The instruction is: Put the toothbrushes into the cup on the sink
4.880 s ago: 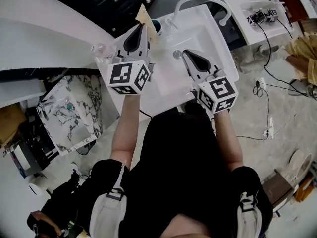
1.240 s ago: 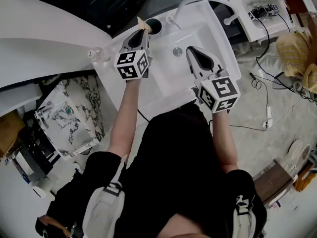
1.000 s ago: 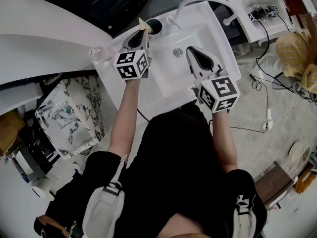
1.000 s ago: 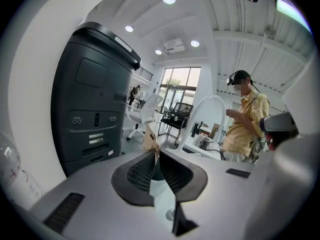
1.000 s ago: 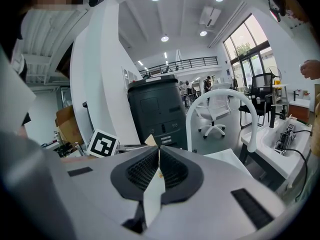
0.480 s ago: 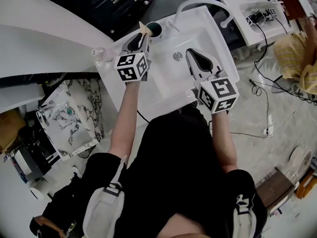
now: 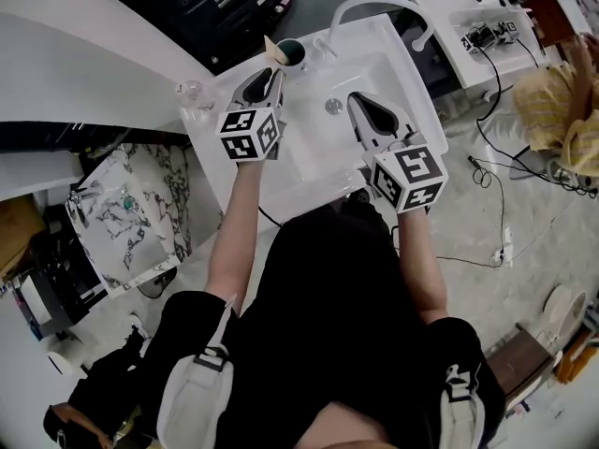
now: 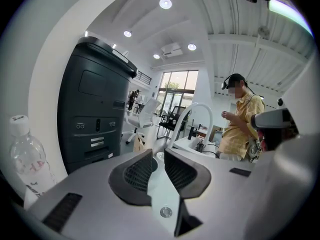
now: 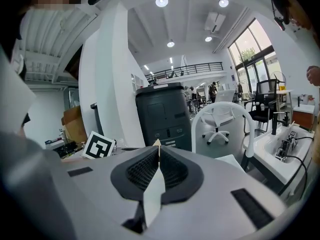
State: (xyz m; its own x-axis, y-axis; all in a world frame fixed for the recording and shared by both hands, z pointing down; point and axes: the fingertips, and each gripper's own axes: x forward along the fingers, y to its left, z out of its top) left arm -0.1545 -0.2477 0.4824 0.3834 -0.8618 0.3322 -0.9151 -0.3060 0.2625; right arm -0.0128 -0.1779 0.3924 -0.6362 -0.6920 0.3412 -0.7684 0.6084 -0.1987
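Observation:
A dark cup stands on the white sink's back rim. A cream toothbrush pokes up at the cup's left edge. My left gripper hovers just short of the cup; in the left gripper view its jaws stand slightly apart with nothing between them, and a tan tip shows just beyond the left jaw. My right gripper hangs over the basin near the drain. In the right gripper view its jaws are pressed together, and a cream point shows just above them.
A white arched faucet rises behind the basin. A clear plastic bottle stands on the sink's left corner. A dark grey machine is behind the sink. A second sink and a person in yellow are at the right.
Since 4.9 s ago the left gripper moved forward to the cup with the cream toothbrush, which now shows shorter at the cup. The right gripper has barely moved.

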